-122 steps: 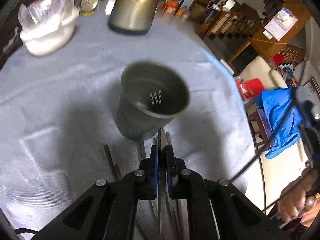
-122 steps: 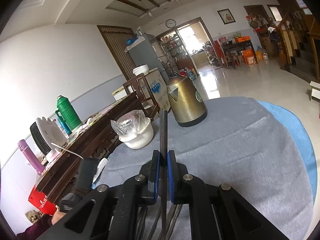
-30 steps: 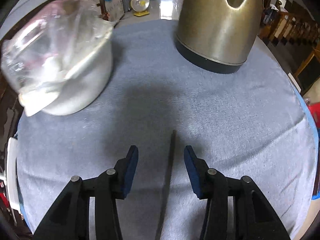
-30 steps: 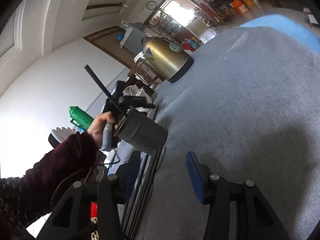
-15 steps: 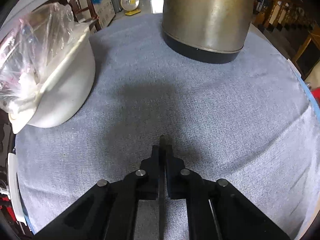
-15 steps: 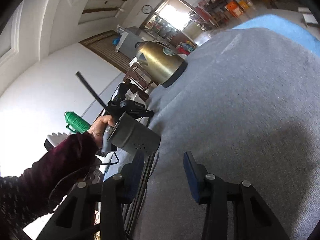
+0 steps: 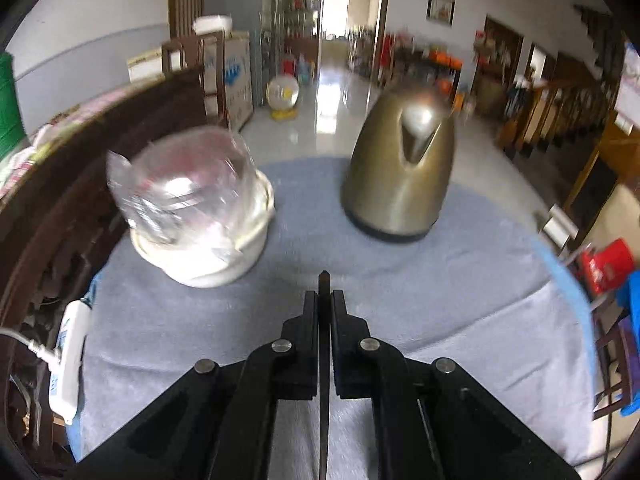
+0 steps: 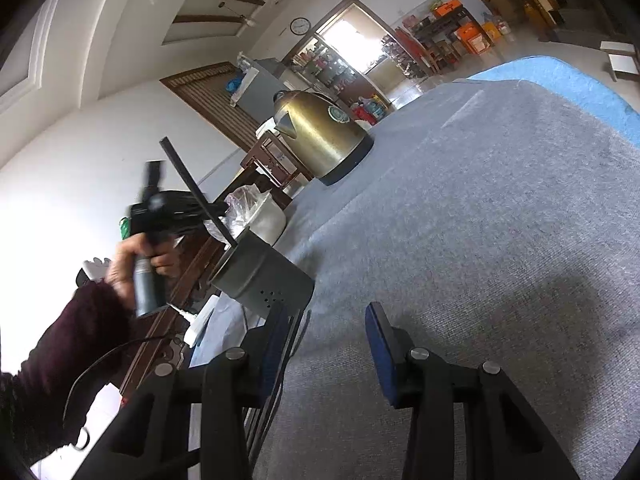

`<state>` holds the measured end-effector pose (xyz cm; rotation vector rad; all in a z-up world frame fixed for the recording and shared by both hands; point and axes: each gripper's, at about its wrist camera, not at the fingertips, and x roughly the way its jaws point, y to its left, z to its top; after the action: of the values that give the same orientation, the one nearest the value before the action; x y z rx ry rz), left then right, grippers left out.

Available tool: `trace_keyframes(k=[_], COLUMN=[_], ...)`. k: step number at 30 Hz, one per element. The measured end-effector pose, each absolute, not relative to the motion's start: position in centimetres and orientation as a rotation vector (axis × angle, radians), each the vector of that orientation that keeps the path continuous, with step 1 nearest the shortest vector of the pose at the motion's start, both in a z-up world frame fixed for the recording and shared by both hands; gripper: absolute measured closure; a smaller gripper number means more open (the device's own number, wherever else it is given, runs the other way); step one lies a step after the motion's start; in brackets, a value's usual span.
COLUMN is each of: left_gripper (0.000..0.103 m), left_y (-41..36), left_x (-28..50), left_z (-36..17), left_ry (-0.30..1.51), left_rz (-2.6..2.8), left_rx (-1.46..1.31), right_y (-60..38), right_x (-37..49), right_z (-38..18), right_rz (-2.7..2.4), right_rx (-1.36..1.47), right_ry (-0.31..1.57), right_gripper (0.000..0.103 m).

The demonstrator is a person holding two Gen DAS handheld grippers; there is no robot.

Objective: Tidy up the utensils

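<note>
Left wrist view: a grey cloth (image 7: 460,312) spreads under and ahead of the left gripper (image 7: 325,300). Ahead and to the right stands a brass kettle (image 7: 400,172); ahead and to the left a white bowl (image 7: 224,256) under clear plastic. The jaws are pressed together on a thin dark stick (image 7: 324,364), its tip just past the fingertips.

In the right wrist view, the right gripper (image 8: 332,344) is spread wide with nothing between its blue pads (image 8: 380,344), low over the cloth. To its upper left stands a dark holder (image 8: 264,280) with one stick (image 8: 196,192) leaning out. More sticks (image 8: 280,364) lie on the cloth by the left finger. The left hand (image 8: 140,256) grips its tool beyond the holder.
</note>
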<state>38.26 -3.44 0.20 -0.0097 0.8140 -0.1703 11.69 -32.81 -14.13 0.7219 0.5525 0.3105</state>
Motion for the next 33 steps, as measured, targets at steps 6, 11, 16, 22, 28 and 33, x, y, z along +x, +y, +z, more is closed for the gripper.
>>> trace_keyframes(k=[6, 11, 16, 22, 28, 33], left_gripper=[0.097, 0.097, 0.097, 0.097, 0.097, 0.097], left_y=[-2.3, -1.4, -0.8, -1.0, -3.5, -5.3], left_x=[32.6, 28.8, 26.0, 24.0, 24.8, 26.9], left_z=[6.2, 9.4, 11.7, 14.4, 12.7, 8.5], left_ry=[0.660, 0.536, 0.405, 0.227, 0.141, 0.215], left_rz=[-0.205, -0.225, -0.228, -0.198, -0.171, -0.172], left_rx=[-0.077, -0.122, -0.179, -0.247, -0.219, -0.188], right_y=[-32.8, -32.8, -32.8, -32.8, -32.8, -32.8], right_x=[11.7, 11.7, 11.7, 11.9, 11.9, 11.9], right_z=[-14.1, -14.2, -14.3, -14.4, -14.5, -14.5], right_rz=[0.290, 0.279, 0.267, 0.263, 0.264, 0.266], right_rx=[0.716, 0.719, 0.719, 0.718, 0.719, 0.721], right_ry=[0.559, 0.563, 0.570, 0.577, 0.579, 0.578], right_gripper=[0.060, 0.060, 0.060, 0.060, 0.060, 0.060])
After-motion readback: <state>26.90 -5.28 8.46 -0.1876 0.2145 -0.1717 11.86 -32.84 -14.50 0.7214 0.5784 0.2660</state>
